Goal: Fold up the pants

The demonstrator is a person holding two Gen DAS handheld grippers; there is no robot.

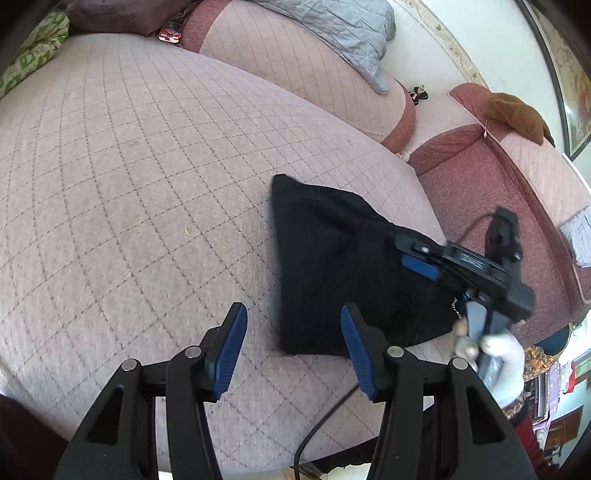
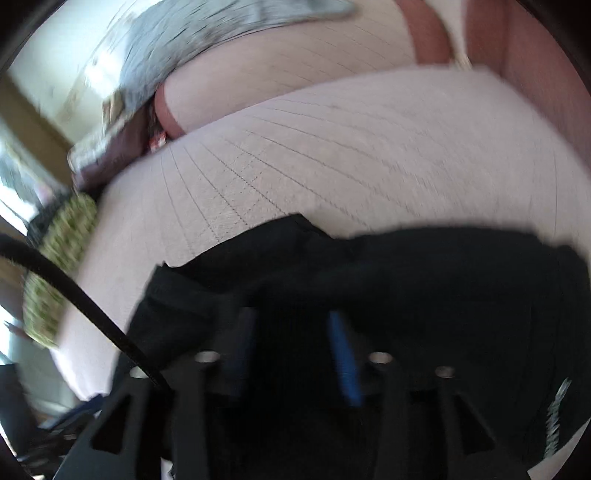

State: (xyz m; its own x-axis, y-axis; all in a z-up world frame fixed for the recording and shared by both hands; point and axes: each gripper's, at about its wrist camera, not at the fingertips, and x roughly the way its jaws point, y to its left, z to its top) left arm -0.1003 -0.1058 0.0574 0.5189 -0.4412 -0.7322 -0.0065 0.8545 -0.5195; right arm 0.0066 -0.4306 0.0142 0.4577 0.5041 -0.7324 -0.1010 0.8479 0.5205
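Observation:
The black pants (image 1: 332,266) lie folded in a compact bundle on the pale quilted cushion (image 1: 147,166). My left gripper (image 1: 293,347) is open and empty, its blue pads (image 1: 229,350) just in front of the bundle's near left corner. My right gripper (image 1: 421,264) rests on the bundle's right side in the left wrist view. In the blurred right wrist view the right gripper (image 2: 291,350) is open, its blue pad (image 2: 343,354) over the black pants (image 2: 406,280), with nothing gripped.
A maroon sofa arm (image 1: 480,184) borders the cushion on the right. A grey pillow (image 1: 332,29) lies on the backrest and a green patterned cloth (image 1: 33,48) at the far left. A black cable (image 2: 74,299) crosses the right wrist view.

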